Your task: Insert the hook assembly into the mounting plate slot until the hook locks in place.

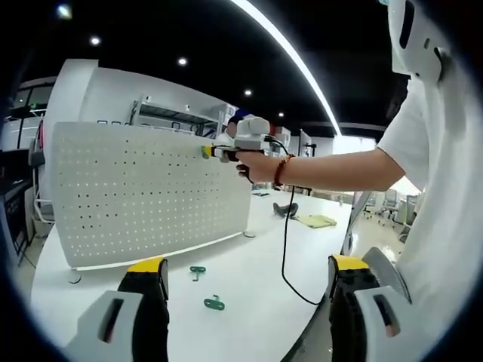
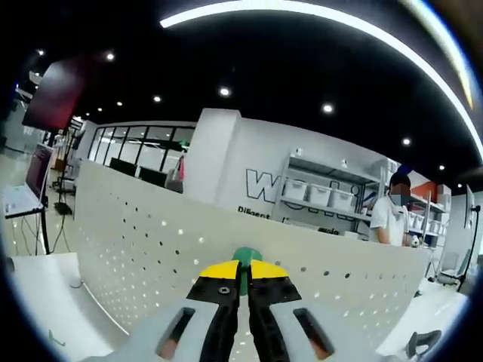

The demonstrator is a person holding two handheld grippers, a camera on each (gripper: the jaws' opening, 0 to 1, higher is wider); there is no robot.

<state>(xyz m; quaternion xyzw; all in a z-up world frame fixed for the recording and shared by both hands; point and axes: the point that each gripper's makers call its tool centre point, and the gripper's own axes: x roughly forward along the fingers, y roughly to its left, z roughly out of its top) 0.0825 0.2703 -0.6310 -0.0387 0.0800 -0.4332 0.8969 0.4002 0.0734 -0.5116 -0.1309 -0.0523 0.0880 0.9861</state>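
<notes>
A white perforated mounting plate (image 1: 143, 196) stands upright on the white table (image 1: 249, 283). In the left gripper view a person's hand holds my right gripper (image 1: 209, 151) against the plate's upper right edge. In the right gripper view, my right gripper (image 2: 243, 270) is shut on a green hook (image 2: 246, 256), whose tip sits at the plate (image 2: 143, 234). Two more green hooks (image 1: 198, 271) (image 1: 214, 304) lie on the table in front of the plate. My left gripper (image 1: 247, 265) hangs above the table's near side, open with nothing between its fingers.
A black cable (image 1: 285, 249) hangs from the right gripper down to the table. A yellow-green sheet (image 1: 317, 221) and a dark object (image 1: 285, 209) lie farther back. The table's edge (image 1: 332, 302) runs at the right. A person (image 2: 390, 215) stands behind the plate.
</notes>
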